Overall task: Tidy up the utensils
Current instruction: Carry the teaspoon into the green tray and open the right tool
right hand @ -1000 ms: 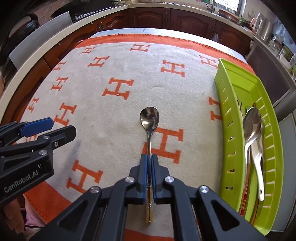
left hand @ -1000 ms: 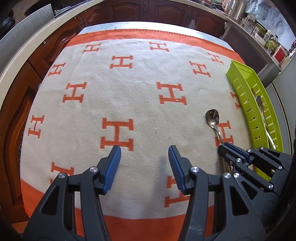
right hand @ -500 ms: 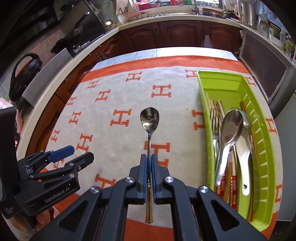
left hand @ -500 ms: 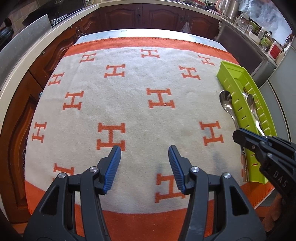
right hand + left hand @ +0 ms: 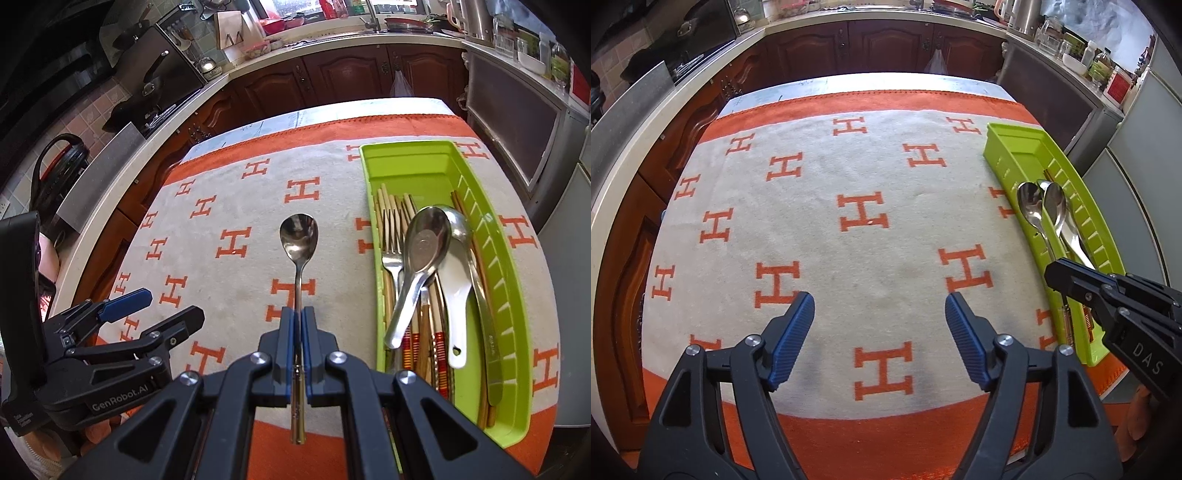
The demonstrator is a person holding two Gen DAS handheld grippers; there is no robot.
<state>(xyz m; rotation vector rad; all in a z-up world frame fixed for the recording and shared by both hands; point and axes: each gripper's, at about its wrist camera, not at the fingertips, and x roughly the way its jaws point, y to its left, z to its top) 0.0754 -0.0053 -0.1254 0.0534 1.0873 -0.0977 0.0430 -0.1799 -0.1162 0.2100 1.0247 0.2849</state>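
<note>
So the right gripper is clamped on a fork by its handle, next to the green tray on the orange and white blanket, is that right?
Not quite: the right gripper is clamped on a spoon, not a fork. The right wrist view shows its round bowl ahead of the shut jaws. The rest holds: it is gripped by the handle, beside the green tray on the orange and white blanket.
</note>
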